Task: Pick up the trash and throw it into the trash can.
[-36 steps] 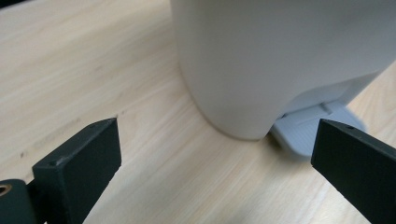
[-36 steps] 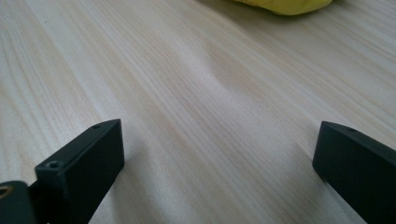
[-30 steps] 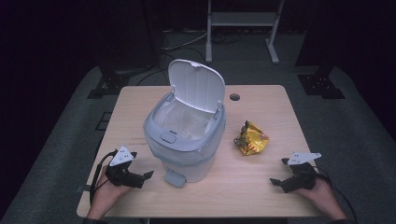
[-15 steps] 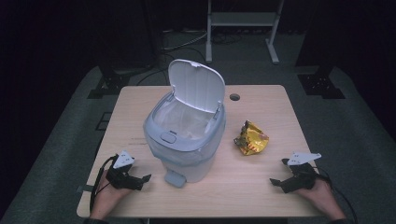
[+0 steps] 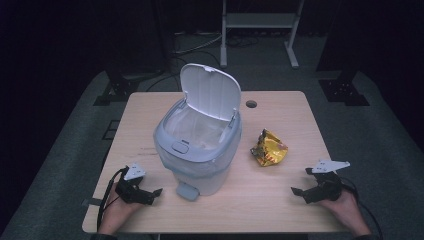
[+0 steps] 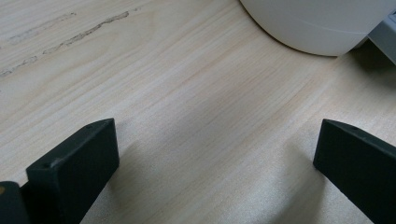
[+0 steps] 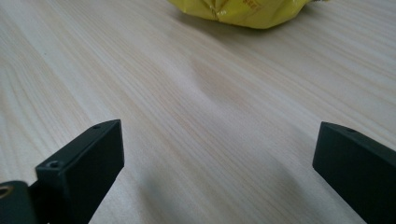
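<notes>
A pale grey pedal bin (image 5: 199,150) stands mid-table with its lid (image 5: 210,91) up and a clear liner inside. Its pedal (image 5: 187,191) faces the near edge. A crumpled yellow snack bag (image 5: 268,148) lies right of the bin. My left gripper (image 5: 154,196) rests low at the near left, open and empty, pointing at the pedal. In the left gripper view the gripper (image 6: 217,140) frames bare wood, with the bin base (image 6: 317,23) ahead. My right gripper (image 5: 301,181) sits open at the near right. The right gripper view shows that gripper (image 7: 217,140) empty, the yellow bag (image 7: 243,9) beyond.
The wooden table (image 5: 150,115) has a round cable hole (image 5: 251,104) behind the bin. Dark floor, cables and a metal stand (image 5: 260,20) lie past the far edge. Bare wood runs between the bin and each gripper.
My left gripper has slid slightly back toward the near edge and settled lower. The right gripper, bin and bag have not moved.
</notes>
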`<state>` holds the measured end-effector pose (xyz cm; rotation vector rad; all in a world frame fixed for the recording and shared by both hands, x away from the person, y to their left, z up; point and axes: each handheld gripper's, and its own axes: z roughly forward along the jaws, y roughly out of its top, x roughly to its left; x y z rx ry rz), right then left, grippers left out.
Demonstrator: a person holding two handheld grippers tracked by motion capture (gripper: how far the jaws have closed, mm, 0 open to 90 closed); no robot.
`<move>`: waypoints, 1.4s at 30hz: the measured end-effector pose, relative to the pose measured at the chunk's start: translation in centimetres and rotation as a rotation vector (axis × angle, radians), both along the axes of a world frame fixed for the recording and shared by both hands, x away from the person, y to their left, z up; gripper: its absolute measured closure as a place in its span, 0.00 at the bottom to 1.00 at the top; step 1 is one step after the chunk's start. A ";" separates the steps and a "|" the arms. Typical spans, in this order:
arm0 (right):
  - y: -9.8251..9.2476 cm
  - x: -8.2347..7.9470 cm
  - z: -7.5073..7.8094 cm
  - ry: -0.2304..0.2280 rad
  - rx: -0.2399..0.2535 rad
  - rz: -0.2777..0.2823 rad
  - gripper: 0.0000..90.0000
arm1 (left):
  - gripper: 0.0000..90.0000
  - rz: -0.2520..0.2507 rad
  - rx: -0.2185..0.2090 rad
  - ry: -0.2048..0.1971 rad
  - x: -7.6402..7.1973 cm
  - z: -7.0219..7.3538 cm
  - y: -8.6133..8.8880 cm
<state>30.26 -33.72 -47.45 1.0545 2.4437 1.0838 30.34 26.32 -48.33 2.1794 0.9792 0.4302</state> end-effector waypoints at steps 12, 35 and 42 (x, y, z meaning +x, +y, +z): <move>-0.2 0.7 2.1 -0.035 0.046 -0.018 0.02 | 0.00 -0.001 -0.001 -0.001 0.0 0.0 0.0; 0.4 2.9 5.9 -0.112 0.116 0.015 0.14 | 0.00 -0.003 0.003 0.001 0.0 0.0 0.0; 0.9 3.7 7.0 -0.133 0.123 0.025 0.16 | 0.00 0.004 0.000 0.001 0.0 0.0 0.0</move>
